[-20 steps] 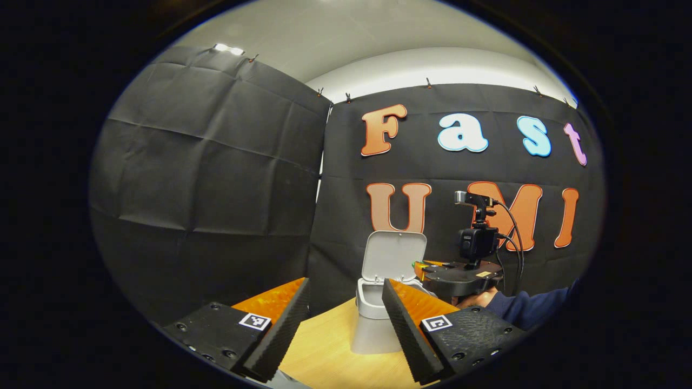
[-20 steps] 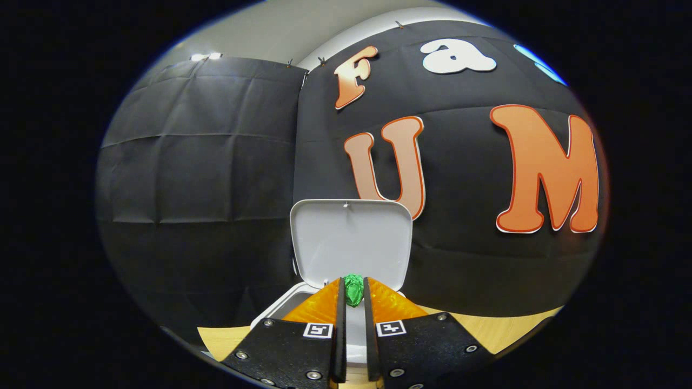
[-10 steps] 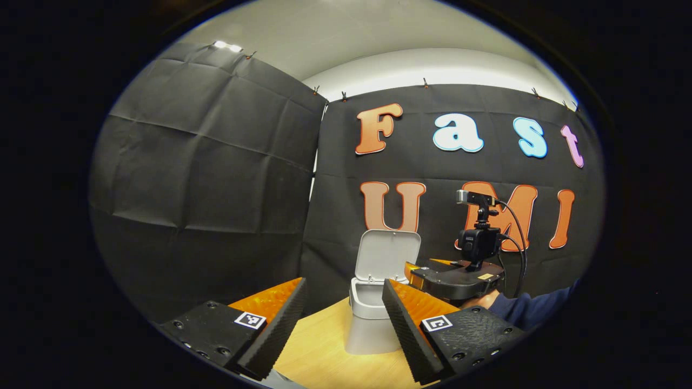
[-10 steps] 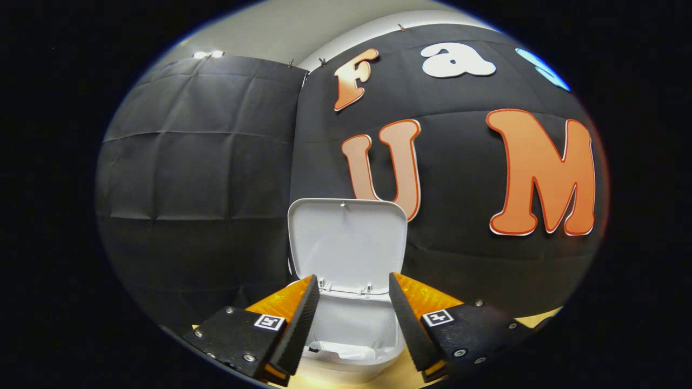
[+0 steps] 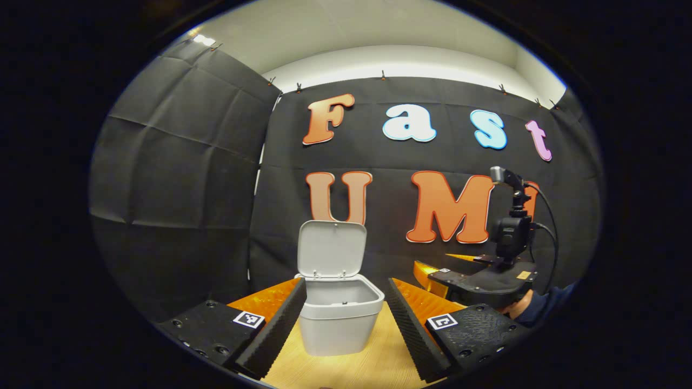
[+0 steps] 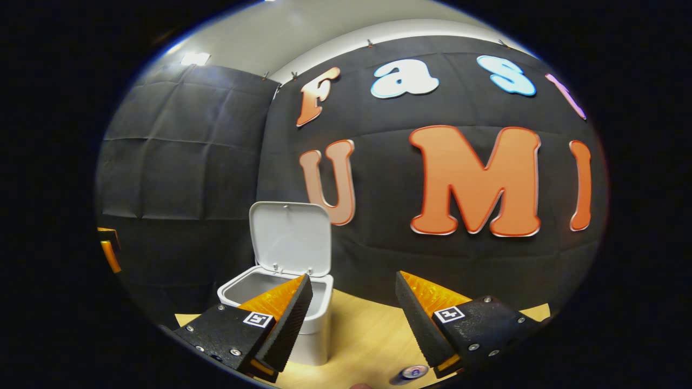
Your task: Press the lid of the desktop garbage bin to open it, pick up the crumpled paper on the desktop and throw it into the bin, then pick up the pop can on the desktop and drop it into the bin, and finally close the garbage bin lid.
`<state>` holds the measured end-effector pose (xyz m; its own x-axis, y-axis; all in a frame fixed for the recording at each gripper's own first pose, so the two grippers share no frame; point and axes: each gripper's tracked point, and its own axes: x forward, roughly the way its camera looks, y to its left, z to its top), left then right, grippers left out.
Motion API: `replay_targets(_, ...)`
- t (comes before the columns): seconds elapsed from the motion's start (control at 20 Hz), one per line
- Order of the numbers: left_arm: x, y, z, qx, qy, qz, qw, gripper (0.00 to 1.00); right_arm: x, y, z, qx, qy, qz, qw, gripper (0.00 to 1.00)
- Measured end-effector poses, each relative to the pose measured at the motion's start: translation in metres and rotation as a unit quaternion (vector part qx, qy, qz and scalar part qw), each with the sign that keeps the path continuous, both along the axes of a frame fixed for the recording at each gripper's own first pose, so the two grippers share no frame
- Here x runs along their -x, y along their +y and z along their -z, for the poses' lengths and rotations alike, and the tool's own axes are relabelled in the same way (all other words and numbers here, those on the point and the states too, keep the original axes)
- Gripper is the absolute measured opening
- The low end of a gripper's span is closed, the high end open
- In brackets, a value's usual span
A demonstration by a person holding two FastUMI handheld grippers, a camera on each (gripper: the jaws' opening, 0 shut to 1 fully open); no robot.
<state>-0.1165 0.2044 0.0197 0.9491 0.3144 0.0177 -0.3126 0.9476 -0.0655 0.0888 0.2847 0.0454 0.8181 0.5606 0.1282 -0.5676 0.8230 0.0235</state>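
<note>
Grey bin point(image 5: 339, 316) on desk point(image 5: 373, 364), lid point(image 5: 331, 255) upright, left gripper point(image 5: 346, 324) jaws apart before bin, right gripper point(image 6: 351, 319) jaws apart right of bin, can point(image 6: 412, 372) below it

Dark blue sleeve point(image 5: 543, 305); black hand-held gripper point(image 5: 346, 324) bodies with square markers, screws.

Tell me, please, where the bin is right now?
In the left gripper view the bin stands on the table between the open fingers, lid up; in the right gripper view it sits lower left, behind that gripper's left finger.
</note>
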Motion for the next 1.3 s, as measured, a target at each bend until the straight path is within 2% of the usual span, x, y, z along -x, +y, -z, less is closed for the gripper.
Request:
replay_targets(0.2, -0.043, -0.05, 0.019, 0.006, 0.011, 0.08, 0.997, 0.94, 0.002, -0.082, 0.001, -0.005, -0.006, 0.07, 0.997, 0.93)
replay_targets(0.4, -0.075, -0.102, 0.044, 0.003, 0.027, 0.151, 0.988, 0.94, 0.014, -0.154, 0.016, -0.006, 0.009, 0.138, 0.99, 0.93)
replay_targets(0.7, -0.11, -0.169, 0.1, -0.021, 0.061, 0.225, 0.972, 0.94, 0.037, -0.234, 0.029, -0.002, 0.026, 0.214, 0.976, 0.93)
replay_targets(0.85, -0.126, -0.193, 0.13, -0.02, 0.075, 0.246, 0.966, 0.93, 0.049, -0.259, 0.032, 0.0, 0.028, 0.245, 0.969, 0.93)
replay_targets(1.05, -0.149, -0.21, 0.192, -0.024, 0.116, 0.253, 0.96, 0.93, 0.066, -0.28, 0.038, 0.006, 0.039, 0.273, 0.961, 0.93)
replay_targets(1.2, -0.167, -0.218, 0.248, -0.03, 0.164, 0.259, 0.951, 0.94, 0.077, -0.293, 0.043, 0.011, 0.052, 0.289, 0.956, 0.93)
replay_targets(1.3, -0.176, -0.222, 0.291, -0.027, 0.215, 0.258, 0.942, 0.94, 0.081, -0.299, 0.044, 0.014, 0.057, 0.302, 0.952, 0.94)
